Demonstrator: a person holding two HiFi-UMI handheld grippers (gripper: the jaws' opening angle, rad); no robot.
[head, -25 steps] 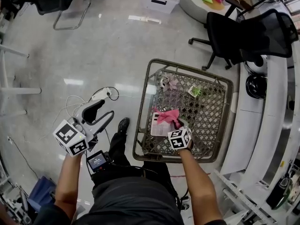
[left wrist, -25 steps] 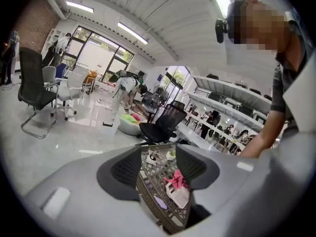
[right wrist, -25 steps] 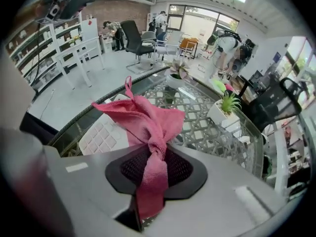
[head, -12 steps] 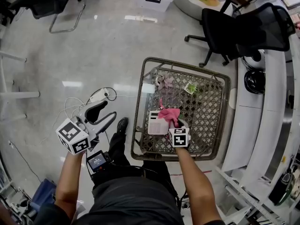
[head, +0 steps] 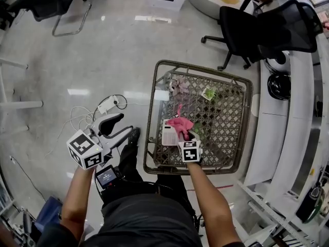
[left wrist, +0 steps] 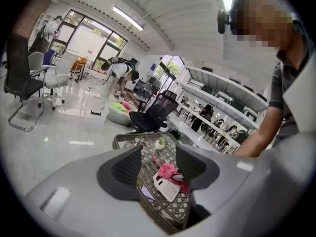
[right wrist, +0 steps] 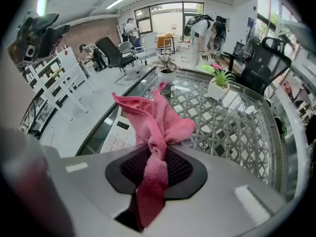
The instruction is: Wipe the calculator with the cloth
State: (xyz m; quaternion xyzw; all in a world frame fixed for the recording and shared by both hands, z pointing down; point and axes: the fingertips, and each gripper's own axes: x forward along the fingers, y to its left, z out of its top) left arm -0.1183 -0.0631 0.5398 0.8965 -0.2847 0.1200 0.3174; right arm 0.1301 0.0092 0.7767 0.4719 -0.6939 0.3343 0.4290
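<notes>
Brings the grey left gripper closer to the nine o'clock rim of the brown woven wicker table than a second ago, and rolls the right gripper so the marker cube sits squarer to the head view. Keeps the left jaws wide apart above the floor, with nothing between them. Clamps the right jaws on a twisted tail of the pink terry cloth, bunched up past the fingertips. Holds that cloth at the three o'clock end of the flat white calculator, which lies at about eight o'clock on the tabletop; cannot tell whether touching. Leaves a small green plant in a white pot toward twelve o'clock, well apart.
</notes>
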